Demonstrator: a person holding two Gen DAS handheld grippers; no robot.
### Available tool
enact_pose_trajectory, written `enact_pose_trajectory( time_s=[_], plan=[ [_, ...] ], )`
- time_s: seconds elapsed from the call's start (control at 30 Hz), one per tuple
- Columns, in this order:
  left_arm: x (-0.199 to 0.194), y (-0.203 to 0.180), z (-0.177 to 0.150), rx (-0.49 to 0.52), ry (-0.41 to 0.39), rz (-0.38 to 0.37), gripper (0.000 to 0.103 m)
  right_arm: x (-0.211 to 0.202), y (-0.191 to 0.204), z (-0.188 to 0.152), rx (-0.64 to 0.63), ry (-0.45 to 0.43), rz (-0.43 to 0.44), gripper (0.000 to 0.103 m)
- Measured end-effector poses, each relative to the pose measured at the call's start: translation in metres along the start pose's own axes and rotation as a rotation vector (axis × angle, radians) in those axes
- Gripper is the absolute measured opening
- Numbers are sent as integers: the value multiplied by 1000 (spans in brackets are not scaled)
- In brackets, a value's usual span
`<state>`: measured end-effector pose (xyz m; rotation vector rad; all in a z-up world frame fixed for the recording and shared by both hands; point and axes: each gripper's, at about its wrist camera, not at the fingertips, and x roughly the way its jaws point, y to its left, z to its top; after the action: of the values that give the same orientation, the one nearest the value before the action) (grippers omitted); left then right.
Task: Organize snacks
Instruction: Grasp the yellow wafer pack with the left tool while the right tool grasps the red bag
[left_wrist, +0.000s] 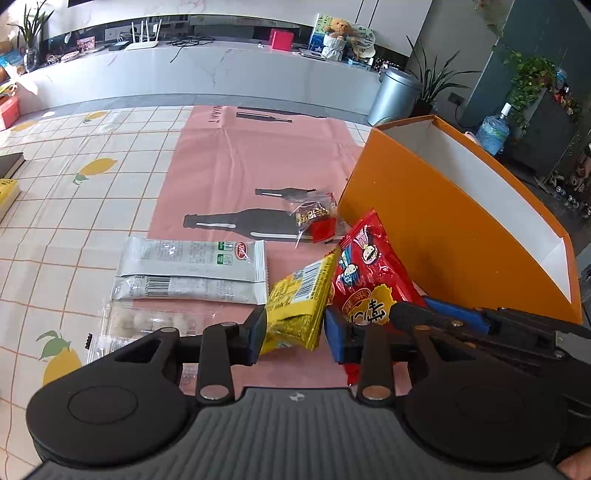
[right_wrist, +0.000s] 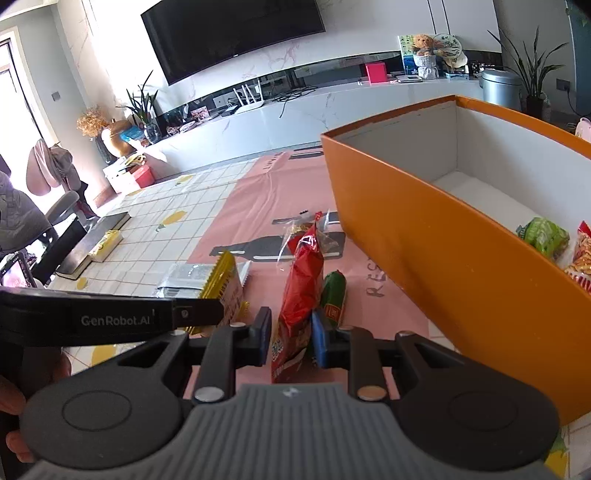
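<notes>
On the lemon-print tabletop (left_wrist: 74, 206), over its pink mat (left_wrist: 236, 155), the leftmost things are two grey-white packets (left_wrist: 192, 258) side by side, with clear wrapped packs (left_wrist: 147, 321) just nearer, partly hidden by the left gripper's frame. Next comes the left gripper (left_wrist: 295, 334), its jaws partly apart around a yellow snack packet (left_wrist: 299, 306); the left pad touches the packet, while the right pad stands clear of it. Just beside it, the right gripper (right_wrist: 290, 341) has narrow jaws pinching the lower end of a red snack bag (right_wrist: 301, 295), which stands upright. A green sausage-like stick (right_wrist: 334, 295) lies close behind it, and a clear-wrapped sweet (left_wrist: 314, 218) further back. The tall wall of the orange box (right_wrist: 443, 266) rises at the mat's right edge, right beside the red bag; a green pack (right_wrist: 546, 236) and an orange-red pack (right_wrist: 583, 254) lie inside.
</notes>
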<state>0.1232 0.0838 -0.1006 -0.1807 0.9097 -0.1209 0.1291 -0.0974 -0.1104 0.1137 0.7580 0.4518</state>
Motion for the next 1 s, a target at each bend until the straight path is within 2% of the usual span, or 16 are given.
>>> enact_pose_trajectory(
  time_s=[0.2, 0.3, 0.47, 0.57, 0.63, 0.83, 0.9, 1.0],
  plan=[
    [3, 4, 4, 9, -3, 15, 40, 17, 10, 16, -63, 29, 28, 22],
    [5, -1, 8, 76, -25, 36, 38, 26, 11, 23, -74, 53, 30, 22],
    [12, 1, 17, 152, -32, 18, 38, 39, 2, 38, -33, 96, 40, 26],
    [14, 2, 21, 213, -40, 11, 38, 50, -3, 48, 11, 119, 75, 26],
    [14, 1, 23, 273, -50, 9, 38, 56, -7, 55, 54, 130, 114, 31],
    [21, -2, 23, 425, -61, 97, 38, 79, 2, 75, 38, 157, 138, 31],
    [23, 0, 25, 429, -56, 82, 37, 87, 6, 82, 26, 167, 149, 31],
    [26, 1, 28, 419, -54, 81, 27, 99, 12, 89, -6, 178, 137, 31]
  ],
)
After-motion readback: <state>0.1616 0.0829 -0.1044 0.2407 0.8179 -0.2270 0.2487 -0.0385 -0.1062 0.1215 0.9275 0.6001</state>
